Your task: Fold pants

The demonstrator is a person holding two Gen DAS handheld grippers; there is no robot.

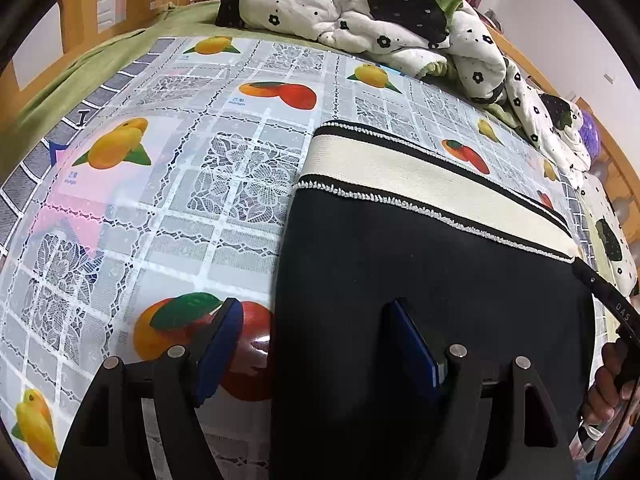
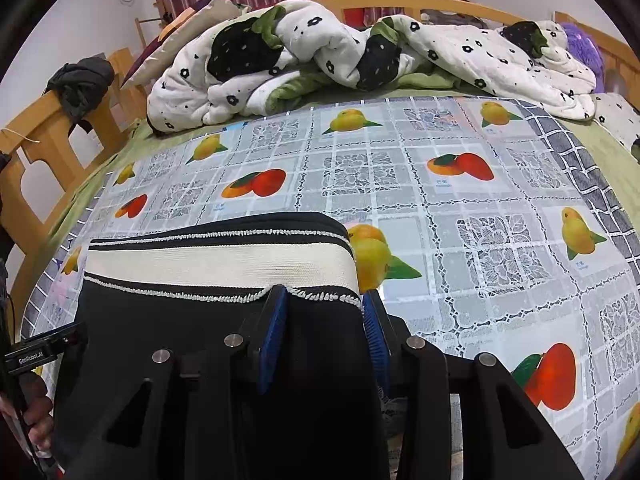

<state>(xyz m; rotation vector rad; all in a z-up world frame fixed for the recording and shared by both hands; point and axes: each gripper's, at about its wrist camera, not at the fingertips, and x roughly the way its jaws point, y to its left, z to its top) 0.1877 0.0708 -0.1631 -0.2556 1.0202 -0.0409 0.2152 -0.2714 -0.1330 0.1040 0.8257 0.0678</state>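
Black pants (image 2: 208,360), "GenRobot.AI" label (image 2: 30,359), fruit-print tablecloth (image 2: 480,240)

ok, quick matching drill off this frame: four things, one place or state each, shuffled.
Things:
1. pants
2. left gripper
3. right gripper
4. quilt

States:
A. bunched up at the far end of the bed
B. jaws wide, astride the pants' side edge
C. flat on the fruit-print cover
D. jaws around the pants just below the waistband

Pairs: 1-C, 2-B, 3-D, 4-A
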